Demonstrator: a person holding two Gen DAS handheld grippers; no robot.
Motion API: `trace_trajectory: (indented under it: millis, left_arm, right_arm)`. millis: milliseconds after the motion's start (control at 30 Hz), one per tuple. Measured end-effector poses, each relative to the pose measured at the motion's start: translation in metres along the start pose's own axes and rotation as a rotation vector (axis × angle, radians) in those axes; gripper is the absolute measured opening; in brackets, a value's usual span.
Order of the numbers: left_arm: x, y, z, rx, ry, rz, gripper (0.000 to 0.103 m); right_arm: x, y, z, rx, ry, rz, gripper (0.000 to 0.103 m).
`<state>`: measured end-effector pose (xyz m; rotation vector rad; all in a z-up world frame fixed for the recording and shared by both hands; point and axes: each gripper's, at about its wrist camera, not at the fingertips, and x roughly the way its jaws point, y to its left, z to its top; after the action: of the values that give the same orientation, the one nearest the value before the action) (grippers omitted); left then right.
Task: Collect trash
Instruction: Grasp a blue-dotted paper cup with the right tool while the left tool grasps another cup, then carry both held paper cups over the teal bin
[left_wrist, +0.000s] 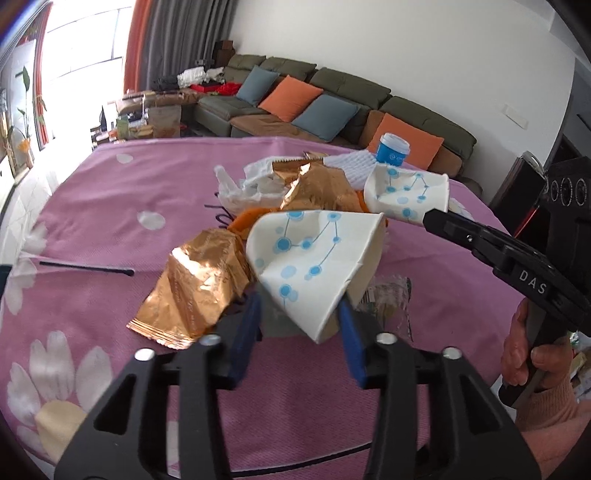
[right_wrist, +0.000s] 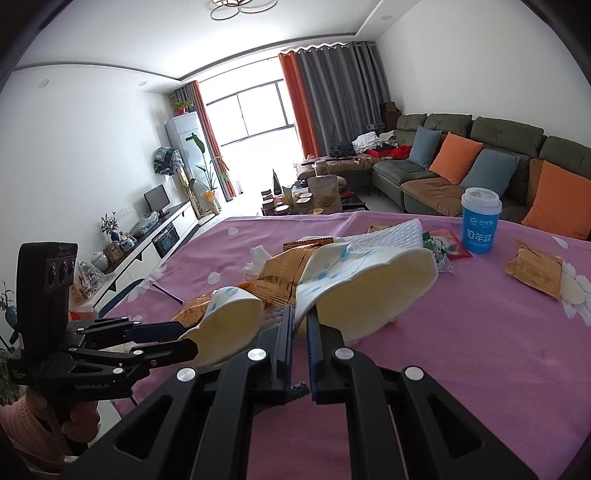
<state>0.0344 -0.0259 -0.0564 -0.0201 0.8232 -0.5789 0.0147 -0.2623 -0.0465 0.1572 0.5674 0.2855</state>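
The left claw (left_wrist: 301, 314) pinched a dotted paper cup (left_wrist: 314, 266) at center frame, while the right claw (right_wrist: 300, 325), jaws almost together, gripped the second cup (right_wrist: 365, 288) by its rim. Trash lay heaped mid-bench (right_wrist: 480, 369); bare pink cloth ran open toward the lower right edge, and a blue cup (right_wrist: 480, 225) stood upper right.

Matt white paper cup with blue dots (left_wrist: 314, 258), creased, shiny copper foil wrapper (left_wrist: 199, 291), crinkled, pink woven cloth with white flowers (left_wrist: 110, 236) over the desk, slightly rough, blue glossy lidded cup (right_wrist: 480, 225), smooth, matt black plastic hand-held gripper (left_wrist: 301, 325) with blue pads
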Motion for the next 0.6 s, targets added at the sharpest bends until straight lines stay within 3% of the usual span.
trace_trajectory:
  millis: [167, 200, 400, 600]
  left_arm:
    - [-0.002, 0.009, -0.006, -0.032, 0.007, -0.009, 0.015]
    - [-0.003, 0.010, -0.008, -0.037, 0.005, -0.021, 0.004]
    - [-0.031, 0.015, -0.014, -0.042, -0.040, -0.074, 0.003]
    - [-0.076, 0.035, -0.018, -0.074, -0.125, -0.034, 0.003]
  right_arm:
    - [-0.003, 0.009, 0.004, -0.036, -0.004, 0.004, 0.006]
    - [-0.003, 0.011, 0.006, -0.044, -0.005, 0.008, 0.006]
    - [-0.011, 0.035, 0.020, -0.110, -0.026, 0.051, 0.006]
    - [-0.005, 0.066, 0.035, -0.178, -0.019, 0.127, 0.006]
